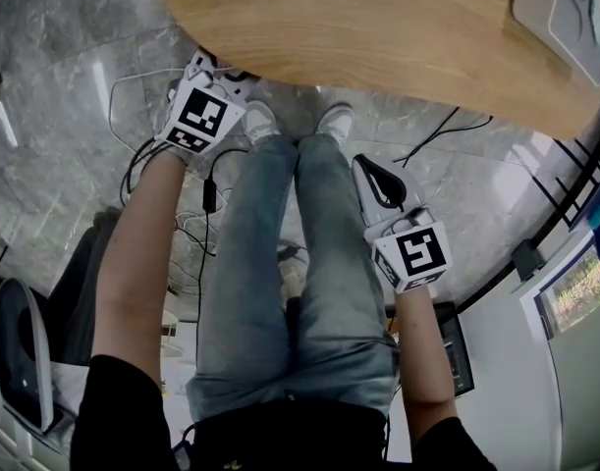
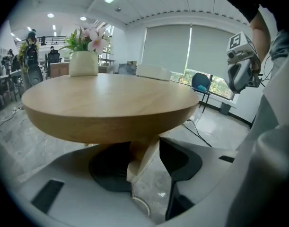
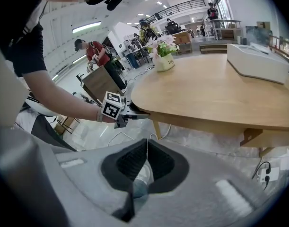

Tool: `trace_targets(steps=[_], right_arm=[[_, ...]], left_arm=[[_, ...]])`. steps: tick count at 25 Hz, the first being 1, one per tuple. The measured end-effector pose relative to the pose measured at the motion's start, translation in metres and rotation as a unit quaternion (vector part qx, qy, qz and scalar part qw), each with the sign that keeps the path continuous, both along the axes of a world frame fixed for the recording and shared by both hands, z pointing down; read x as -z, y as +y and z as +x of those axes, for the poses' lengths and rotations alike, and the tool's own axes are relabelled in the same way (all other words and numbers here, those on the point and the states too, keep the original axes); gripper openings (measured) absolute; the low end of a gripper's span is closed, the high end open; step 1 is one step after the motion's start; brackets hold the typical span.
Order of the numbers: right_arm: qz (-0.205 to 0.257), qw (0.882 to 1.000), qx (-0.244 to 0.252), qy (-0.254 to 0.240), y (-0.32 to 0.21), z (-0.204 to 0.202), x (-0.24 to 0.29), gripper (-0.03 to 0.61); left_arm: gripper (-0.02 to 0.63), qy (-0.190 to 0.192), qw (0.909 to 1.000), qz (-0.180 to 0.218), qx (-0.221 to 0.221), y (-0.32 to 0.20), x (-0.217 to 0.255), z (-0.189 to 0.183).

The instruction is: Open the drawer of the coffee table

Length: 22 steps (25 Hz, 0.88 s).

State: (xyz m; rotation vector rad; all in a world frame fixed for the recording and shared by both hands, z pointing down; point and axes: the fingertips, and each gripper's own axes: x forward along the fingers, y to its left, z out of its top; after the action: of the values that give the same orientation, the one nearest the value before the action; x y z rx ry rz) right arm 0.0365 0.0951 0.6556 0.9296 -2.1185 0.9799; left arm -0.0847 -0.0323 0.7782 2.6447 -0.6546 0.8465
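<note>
- Marble floor (image 1: 54, 96): grey and glossy, under both tools.
- Coffee table (image 1: 358, 37): round, wooden top with a thick rim, straight ahead of both tools. The left gripper view shows it from just below rim height (image 2: 111, 103), with the pedestal beyond the jaws. The right gripper view shows it above and ahead (image 3: 220, 93). Which stretch of the rim is the drawer I cannot tell.
- Person's legs (image 1: 280, 263): in jeans, between the two tools, with white shoes (image 1: 260, 121) near the table edge.
- Left gripper (image 1: 221, 72): jaws partly open, tips tucked under the table rim. From its own camera (image 2: 149, 174) only floor and pedestal show in the gap, and nothing is gripped. From the right gripper view (image 3: 139, 112) the tips sit at the rim's lower edge. Whether they touch it I cannot tell.
- Right gripper (image 1: 373, 170): jaws closed, black pads meeting on one seam (image 3: 145, 150), nothing between them. It is held back from the table, beside the right knee, touching nothing. It is visible from the left tool at upper right (image 2: 236, 86).
- White box (image 3: 258, 63): on the tabletop, far right of the right tool.
- Flower vase (image 2: 83, 63): on the far side of the top.
- Cables (image 1: 133, 77): on the floor below the left tool.
</note>
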Motion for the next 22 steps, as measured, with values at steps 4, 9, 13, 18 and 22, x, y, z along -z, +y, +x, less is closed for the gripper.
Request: trace_targets(steps=[4, 9, 13, 18, 22], right_arm=[[0.000, 1.000, 0.003, 0.002, 0.005, 0.001, 0.000, 0.002], [0.001, 1.000, 0.001, 0.007, 0.005, 0.005, 0.002, 0.002], [0.002, 1.000, -0.003, 0.009, 0.007, 0.009, 0.002, 0.002], [0.003, 1.000, -0.005, 0.009, 0.011, 0.010, 0.003, 0.002], [0.003, 1.000, -0.008, 0.010, 0.015, 0.014, 0.005, 0.002]], left_arm=[[0.172, -0.004, 0.9994, 0.001, -0.036, 0.003, 0.000, -0.003], [0.147, -0.012, 0.9972, 0.007, -0.073, 0.005, 0.002, -0.006], [0.137, -0.018, 0.9957, 0.011, -0.090, 0.006, 0.002, -0.007], [0.123, -0.030, 0.9933, 0.009, -0.111, 0.011, -0.004, -0.011], [0.120, -0.024, 0.9904, 0.017, -0.135, 0.008, 0.003, -0.007]])
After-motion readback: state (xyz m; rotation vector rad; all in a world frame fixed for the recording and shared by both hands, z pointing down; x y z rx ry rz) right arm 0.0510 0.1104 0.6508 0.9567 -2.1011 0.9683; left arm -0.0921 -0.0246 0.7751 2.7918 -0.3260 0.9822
